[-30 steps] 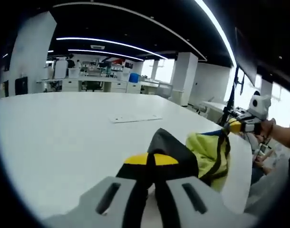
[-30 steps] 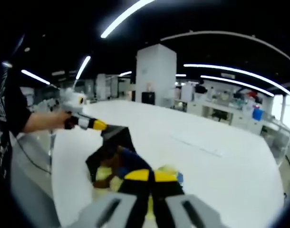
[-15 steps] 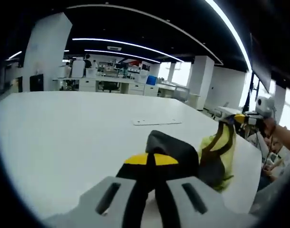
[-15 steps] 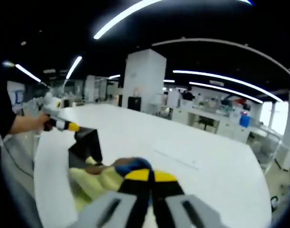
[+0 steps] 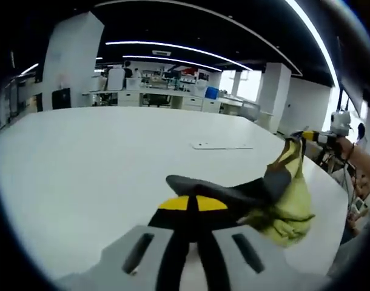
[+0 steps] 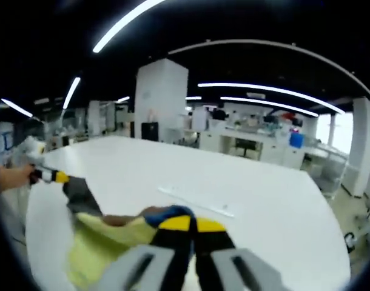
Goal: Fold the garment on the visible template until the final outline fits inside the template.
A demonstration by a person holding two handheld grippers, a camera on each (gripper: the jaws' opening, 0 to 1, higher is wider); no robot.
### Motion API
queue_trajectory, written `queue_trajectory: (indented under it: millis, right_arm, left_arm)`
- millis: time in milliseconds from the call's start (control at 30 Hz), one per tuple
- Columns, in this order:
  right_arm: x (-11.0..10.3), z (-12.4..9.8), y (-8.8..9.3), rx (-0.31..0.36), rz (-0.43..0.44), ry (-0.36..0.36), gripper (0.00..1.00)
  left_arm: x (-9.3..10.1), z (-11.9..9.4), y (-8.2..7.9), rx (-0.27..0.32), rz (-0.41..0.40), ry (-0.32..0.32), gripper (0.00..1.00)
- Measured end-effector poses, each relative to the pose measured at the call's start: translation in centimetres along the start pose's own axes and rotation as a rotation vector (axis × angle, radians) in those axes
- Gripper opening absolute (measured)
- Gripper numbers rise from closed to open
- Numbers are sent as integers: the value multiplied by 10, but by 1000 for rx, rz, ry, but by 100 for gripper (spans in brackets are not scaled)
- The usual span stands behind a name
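Now, from the left gripper view, the left gripper [image 5: 192, 205] has its yellow-tipped jaws pressed together on a dark edge of the garment [image 5: 276, 200], and the cloth runs away from those tips, black along the top and yellow-green below, sagging toward the white table [image 5: 82, 163]. At the far end of the cloth, up on the right of this view, the right gripper [image 5: 312, 136] has a corner pinched, a hand [image 5: 344, 145] behind it, so the garment hangs stretched between the two tools above the tabletop's near edge. Farther back on the table lies a flat pale sheet [image 5: 221, 145], well apart from the cloth; whether that is the template cannot be told. Over to the right gripper view: the right gripper [image 6: 192, 224] is clamped tight too, with blue and yellow fabric bunched right at its tips, and the garment [image 6: 106, 245] spreads off to the left, yellow-green with a dark strip. Out at that left end the left gripper [image 6: 51, 176] grips the dark strip, a hand [image 6: 12, 177] on its handle. A thin pale strip [image 6: 194, 201] lies flat on the table [image 6: 276, 206] beyond the jaws.
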State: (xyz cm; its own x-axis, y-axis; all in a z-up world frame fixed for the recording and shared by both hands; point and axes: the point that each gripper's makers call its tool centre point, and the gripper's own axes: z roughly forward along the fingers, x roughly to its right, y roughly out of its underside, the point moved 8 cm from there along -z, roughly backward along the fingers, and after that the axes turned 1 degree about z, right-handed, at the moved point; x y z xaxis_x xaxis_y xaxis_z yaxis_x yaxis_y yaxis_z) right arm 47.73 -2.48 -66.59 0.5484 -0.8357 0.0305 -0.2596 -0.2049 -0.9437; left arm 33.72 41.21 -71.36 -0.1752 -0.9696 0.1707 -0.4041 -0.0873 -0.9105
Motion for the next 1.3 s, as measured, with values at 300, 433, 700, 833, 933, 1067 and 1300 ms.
queue_trajectory:
  millis: [300, 433, 700, 833, 933, 1067, 1300]
  right_arm:
    - [20, 50, 27, -72, 105, 54, 0]
    - [26, 74, 42, -110, 160, 74, 0]
    - [32, 101, 70, -213, 201, 89, 0]
    - [27, 98, 85, -281, 229, 102, 0]
    - [28, 105, 92, -300, 236, 107, 0]
    - [25, 103, 92, -304, 240, 109, 0]
    - [22, 94, 82, -265, 250, 116, 11]
  left_arm:
    - [-17, 27, 9, -48, -21, -70, 0]
    - [-18, 35, 15, -70, -53, -102, 0]
    - [-23, 43, 33, -162, -95, -131, 0]
    - [-22, 48, 40, -209, -89, -130, 0]
    - [-19, 51, 44, -239, -65, -129, 0]
    - [-25, 54, 46, -249, -51, -131, 0]
    - [-20, 51, 42, -229, 69, -133, 3]
